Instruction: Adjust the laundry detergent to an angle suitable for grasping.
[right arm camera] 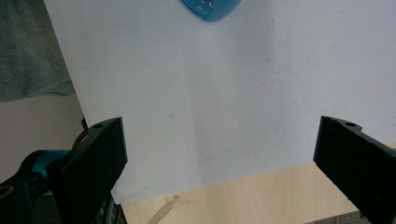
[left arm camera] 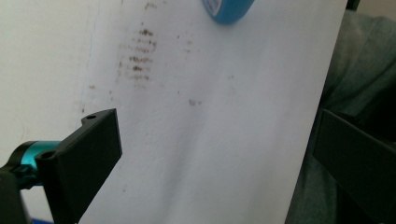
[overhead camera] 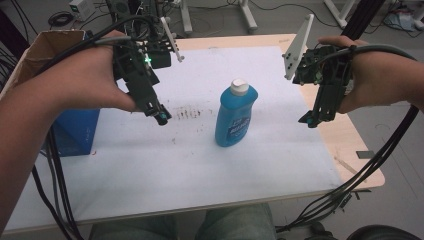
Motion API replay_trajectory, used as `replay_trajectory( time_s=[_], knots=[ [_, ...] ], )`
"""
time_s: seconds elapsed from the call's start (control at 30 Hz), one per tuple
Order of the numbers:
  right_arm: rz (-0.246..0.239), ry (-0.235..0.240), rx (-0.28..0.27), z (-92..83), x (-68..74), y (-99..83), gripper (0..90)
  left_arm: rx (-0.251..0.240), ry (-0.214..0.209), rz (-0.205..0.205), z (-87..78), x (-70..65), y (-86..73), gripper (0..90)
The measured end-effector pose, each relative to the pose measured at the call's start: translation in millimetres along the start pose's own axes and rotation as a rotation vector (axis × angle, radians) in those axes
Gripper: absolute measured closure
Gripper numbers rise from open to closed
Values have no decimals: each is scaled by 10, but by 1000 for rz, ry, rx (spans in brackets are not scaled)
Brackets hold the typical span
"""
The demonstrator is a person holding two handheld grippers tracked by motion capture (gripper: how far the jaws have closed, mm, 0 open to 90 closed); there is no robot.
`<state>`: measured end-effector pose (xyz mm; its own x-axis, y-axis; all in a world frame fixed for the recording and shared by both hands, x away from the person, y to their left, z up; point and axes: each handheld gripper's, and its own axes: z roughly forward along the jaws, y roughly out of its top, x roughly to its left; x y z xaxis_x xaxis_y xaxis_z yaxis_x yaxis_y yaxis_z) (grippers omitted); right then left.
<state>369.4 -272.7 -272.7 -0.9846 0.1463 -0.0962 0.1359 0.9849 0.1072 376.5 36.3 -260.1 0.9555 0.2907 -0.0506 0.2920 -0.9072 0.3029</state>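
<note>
Blue bottle upright between two raised grippers.

The bench carries the blue bottle standing mid-sheet; the left gripper and right gripper hover on either side, well apart from it, jaws spread wide, empty.

I worked in a lab: black cables and a small grey electronics box lay on the grey floor beyond my pale wooden table's far edge, among white stand legs.
</note>
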Motion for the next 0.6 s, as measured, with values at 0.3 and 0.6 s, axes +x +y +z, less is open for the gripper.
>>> replay_trajectory(
  time_s=[0.3,0.6],
  knots=[
    [9,0,-4,7,9,-70,18,-62,2,-46,41,-113,240,17],
    [3,5,-13,45,4,-74,18,-122,1,-83,163,-202,486,17]
  ],
)
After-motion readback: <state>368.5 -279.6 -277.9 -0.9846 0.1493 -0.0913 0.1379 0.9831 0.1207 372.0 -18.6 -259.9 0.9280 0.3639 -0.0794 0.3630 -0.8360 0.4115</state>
